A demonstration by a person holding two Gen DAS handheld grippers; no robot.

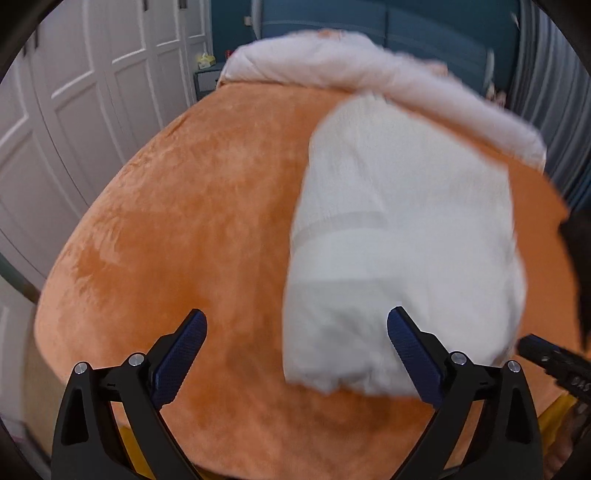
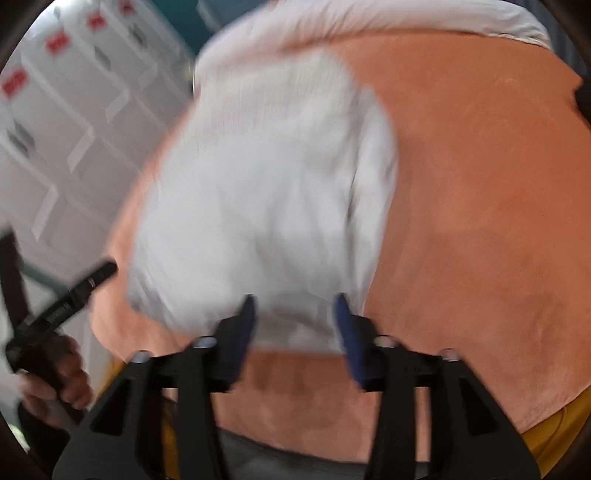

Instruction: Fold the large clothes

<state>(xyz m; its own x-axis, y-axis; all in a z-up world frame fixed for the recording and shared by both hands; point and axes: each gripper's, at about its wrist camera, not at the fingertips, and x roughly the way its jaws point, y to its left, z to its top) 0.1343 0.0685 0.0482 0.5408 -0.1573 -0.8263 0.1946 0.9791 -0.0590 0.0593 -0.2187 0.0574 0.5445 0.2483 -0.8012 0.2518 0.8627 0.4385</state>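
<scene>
A white garment (image 1: 402, 251) lies folded into a long bundle on an orange plush bed cover (image 1: 177, 229). My left gripper (image 1: 295, 332) is open and empty, its jaws wide apart above the bundle's near left corner. In the right wrist view the garment (image 2: 266, 192) is blurred by motion. My right gripper (image 2: 293, 314) is open, its blue pads either side of the bundle's near edge without pinching it. The right gripper's tip shows at the right edge of the left wrist view (image 1: 554, 360). The left gripper, held in a hand, shows at the left of the right wrist view (image 2: 66, 299).
A pale pink-white duvet (image 1: 369, 74) is bunched along the head of the bed. White panelled wardrobe doors (image 1: 74, 110) stand to the left. A teal wall and headboard (image 1: 406, 22) are behind. A yellow sheet (image 2: 554, 432) shows under the cover's near edge.
</scene>
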